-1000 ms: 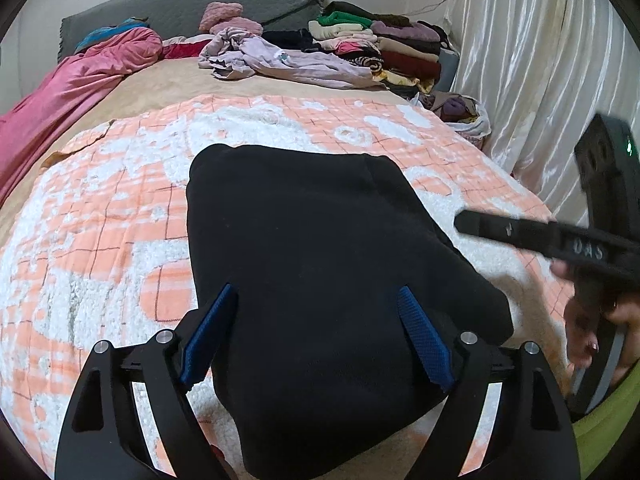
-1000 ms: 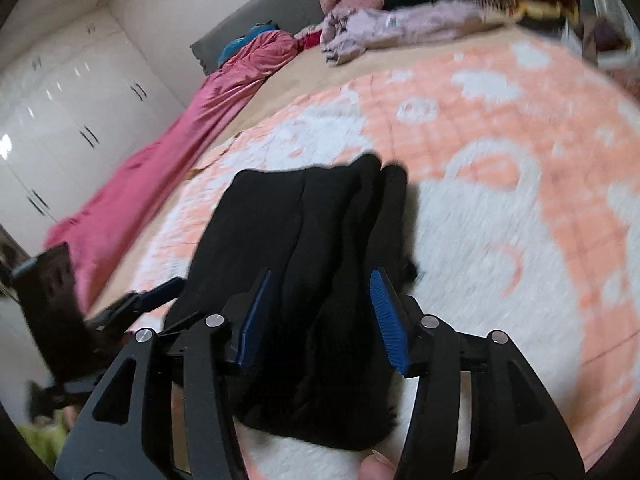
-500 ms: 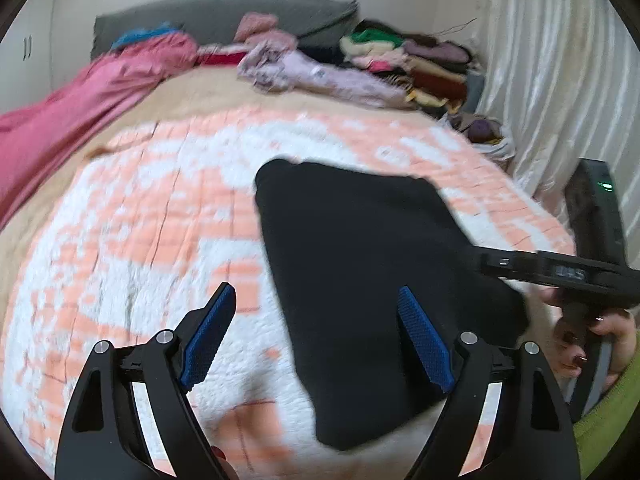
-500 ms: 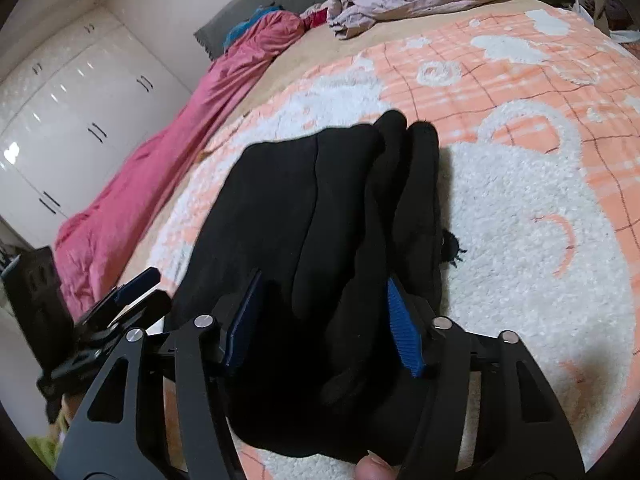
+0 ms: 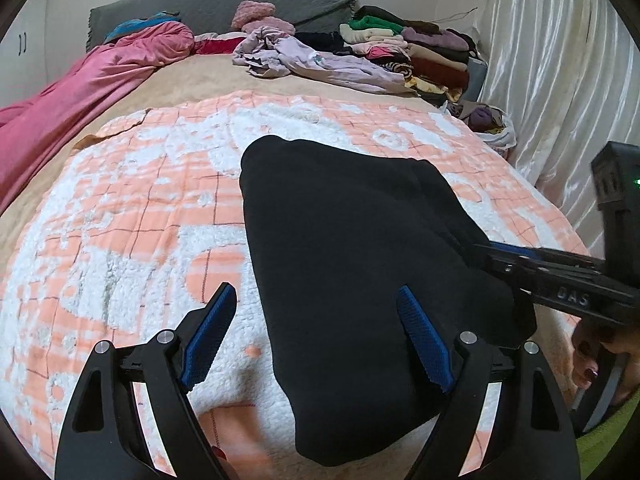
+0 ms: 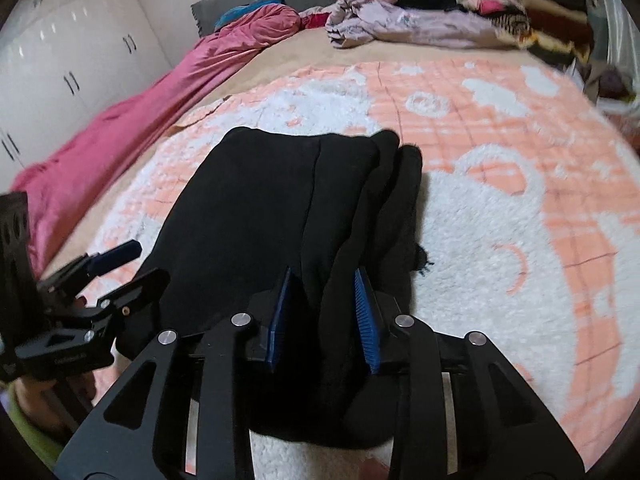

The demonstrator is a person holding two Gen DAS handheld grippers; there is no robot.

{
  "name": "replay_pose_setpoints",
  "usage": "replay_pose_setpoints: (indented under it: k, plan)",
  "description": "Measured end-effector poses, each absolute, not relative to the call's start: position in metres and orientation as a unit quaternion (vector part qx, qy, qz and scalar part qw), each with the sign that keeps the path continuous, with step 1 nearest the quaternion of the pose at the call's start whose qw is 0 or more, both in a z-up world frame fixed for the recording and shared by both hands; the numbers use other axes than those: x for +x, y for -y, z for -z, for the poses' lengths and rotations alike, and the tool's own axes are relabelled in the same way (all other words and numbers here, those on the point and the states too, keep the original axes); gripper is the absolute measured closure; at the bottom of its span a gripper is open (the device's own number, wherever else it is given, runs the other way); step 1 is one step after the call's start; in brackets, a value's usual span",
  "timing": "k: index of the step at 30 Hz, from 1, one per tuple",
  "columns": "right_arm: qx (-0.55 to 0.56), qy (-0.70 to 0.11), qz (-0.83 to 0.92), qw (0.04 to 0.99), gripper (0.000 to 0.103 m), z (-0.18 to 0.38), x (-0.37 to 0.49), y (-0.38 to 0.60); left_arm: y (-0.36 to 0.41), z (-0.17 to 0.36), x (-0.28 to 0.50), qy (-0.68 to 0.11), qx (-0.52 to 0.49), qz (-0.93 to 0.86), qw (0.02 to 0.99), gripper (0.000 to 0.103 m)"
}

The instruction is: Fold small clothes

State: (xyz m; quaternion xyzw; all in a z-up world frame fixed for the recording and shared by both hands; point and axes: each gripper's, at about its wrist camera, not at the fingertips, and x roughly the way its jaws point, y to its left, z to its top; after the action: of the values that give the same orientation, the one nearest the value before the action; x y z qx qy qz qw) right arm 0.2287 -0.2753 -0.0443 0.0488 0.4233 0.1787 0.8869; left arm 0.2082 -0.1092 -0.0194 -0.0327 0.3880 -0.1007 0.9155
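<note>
A folded black garment (image 5: 352, 248) lies on the orange and white blanket (image 5: 132, 216); it also shows in the right wrist view (image 6: 272, 216). My left gripper (image 5: 320, 328) is open and empty, its fingers spanning the garment's near left edge. My right gripper (image 6: 322, 304) is shut on the garment's thick folded edge near its right side. The right gripper also shows at the right of the left wrist view (image 5: 492, 252), its tips against the garment. The left gripper shows at the left of the right wrist view (image 6: 128, 264).
A pink quilt (image 5: 76, 92) lies along the bed's left side. A lilac garment (image 5: 320, 60) and a stack of folded clothes (image 5: 420, 48) sit by the grey headboard (image 5: 216, 4). White curtains (image 5: 560, 80) hang at the right, white wardrobes (image 6: 60, 60) at the left.
My right gripper has closed its fingers onto the garment's folded edge. The left gripper has shifted slightly and stays open over the garment's near left edge.
</note>
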Motion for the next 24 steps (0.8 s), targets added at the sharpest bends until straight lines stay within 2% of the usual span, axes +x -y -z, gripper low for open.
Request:
replay_pose_setpoints:
  k: [5,7,9,12,21,24]
  plan:
    - [0.026,-0.420,-0.182,0.889,0.077,0.045,0.225,0.266,0.107,0.020,0.208,-0.390,-0.038,0.101,0.914,0.022]
    - [0.026,-0.419,-0.186,0.888,0.082,0.048,0.226,0.266,0.107,0.021,0.207,-0.390,-0.038,0.101,0.914,0.022]
    - [0.015,-0.410,-0.195,0.891,0.097,0.048,0.227,0.263,0.107,0.020,0.207,-0.390,-0.038,0.100,0.914,0.022]
    - [0.010,-0.400,-0.189,0.897,0.100,0.044,0.226,0.265,0.107,0.020,0.207,-0.391,-0.039,0.102,0.914,0.024]
    - [0.030,-0.393,-0.158,0.905,0.101,0.031,0.228,0.303,0.126,0.004,0.206,-0.382,-0.030,0.131,0.914,0.025]
    - [0.023,-0.440,-0.163,0.883,0.094,0.051,0.236,0.296,0.133,0.013,0.209,-0.392,-0.020,0.130,0.910,0.025]
